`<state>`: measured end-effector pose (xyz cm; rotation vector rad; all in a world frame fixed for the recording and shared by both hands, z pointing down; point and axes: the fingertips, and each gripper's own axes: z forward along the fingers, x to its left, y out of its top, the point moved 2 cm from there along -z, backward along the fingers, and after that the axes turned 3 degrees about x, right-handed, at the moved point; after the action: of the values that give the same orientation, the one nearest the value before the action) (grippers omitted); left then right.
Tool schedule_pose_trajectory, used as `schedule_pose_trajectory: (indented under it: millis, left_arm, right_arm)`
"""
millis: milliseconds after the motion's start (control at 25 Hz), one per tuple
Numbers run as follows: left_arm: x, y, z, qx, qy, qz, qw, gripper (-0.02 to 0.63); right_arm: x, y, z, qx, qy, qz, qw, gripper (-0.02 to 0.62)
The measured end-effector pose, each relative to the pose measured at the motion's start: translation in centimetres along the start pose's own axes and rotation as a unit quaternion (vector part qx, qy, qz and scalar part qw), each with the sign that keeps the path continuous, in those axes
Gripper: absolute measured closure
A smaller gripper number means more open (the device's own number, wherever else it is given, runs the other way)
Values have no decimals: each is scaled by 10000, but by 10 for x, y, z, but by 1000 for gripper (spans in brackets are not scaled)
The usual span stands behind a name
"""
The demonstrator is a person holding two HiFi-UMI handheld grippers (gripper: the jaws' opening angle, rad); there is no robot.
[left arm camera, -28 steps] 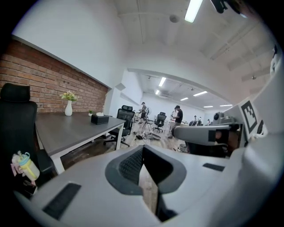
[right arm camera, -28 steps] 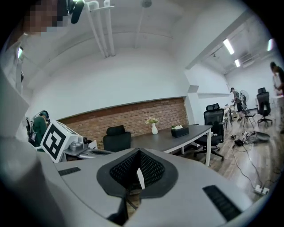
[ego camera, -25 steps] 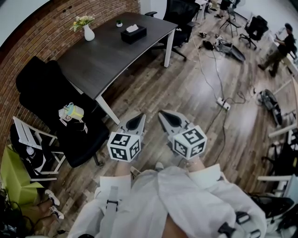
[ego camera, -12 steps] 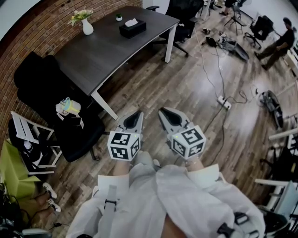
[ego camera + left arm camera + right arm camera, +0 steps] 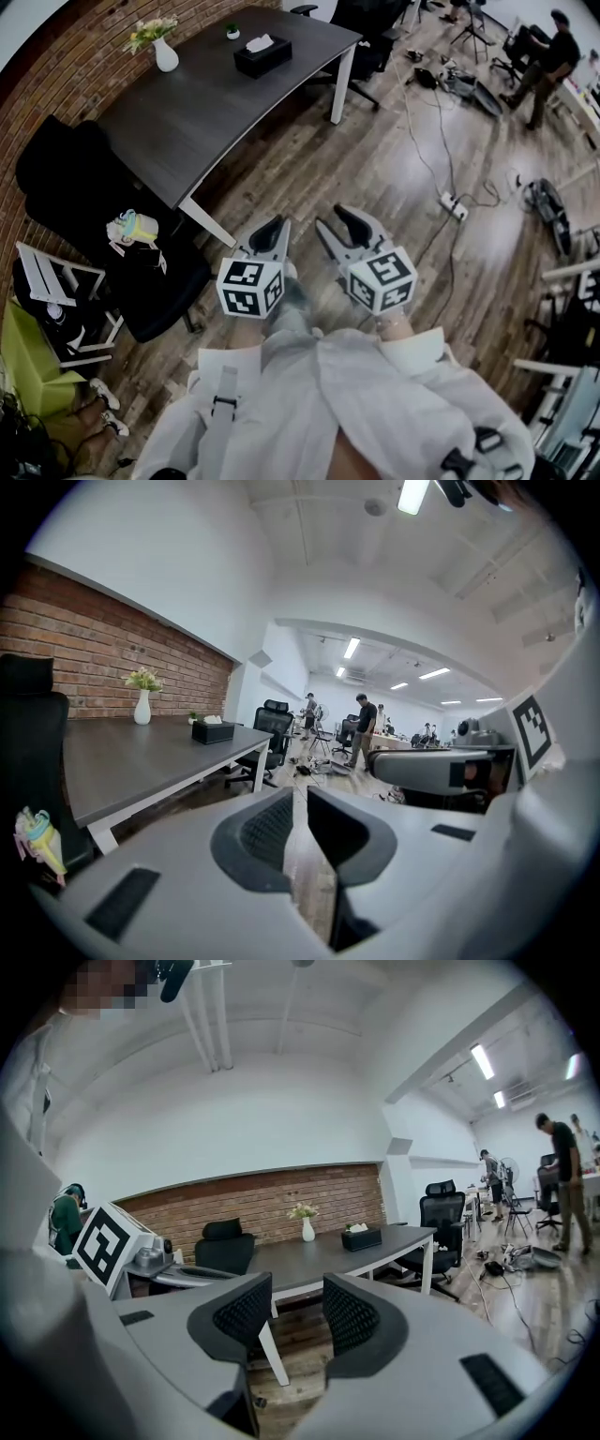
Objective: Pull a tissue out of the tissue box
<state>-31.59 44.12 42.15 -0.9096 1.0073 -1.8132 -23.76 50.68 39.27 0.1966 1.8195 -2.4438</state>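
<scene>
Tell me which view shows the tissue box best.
The head view: the tissue box sits unobstructed on the dark table, seen from above, white tissue poking up. In the left gripper view the box is small and side-on; in the right gripper view likewise.

Right gripper [image 5: 297, 1314]: jaws were opening, nothing between them. Beyond stood a dark table [image 5: 325, 1254] bearing a tissue box [image 5: 361, 1237] and a white vase [image 5: 307, 1231]. A brick wall [image 5: 262, 1199] ran behind.

One counter [image 5: 187, 117], one tissue box [image 5: 262, 56], one vase of flowers [image 5: 165, 54], one small potted plant [image 5: 232, 32], one power strip [image 5: 453, 206]. Distant people [image 5: 364, 726]: perhaps three, too small to count surely.
</scene>
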Motion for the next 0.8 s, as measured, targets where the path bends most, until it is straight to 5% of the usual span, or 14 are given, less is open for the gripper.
schedule_pose_trajectory:
  millis: [360, 800]
  left_arm:
    - [83, 75, 67, -148, -78, 72, 9998, 498]
    - [176, 134, 129, -257, -240, 212, 9992, 497]
  right_arm:
    - [-49, 56, 97, -34, -257, -172, 9995, 442]
    - [-85, 101, 205, -154, -392, -133, 9990, 442]
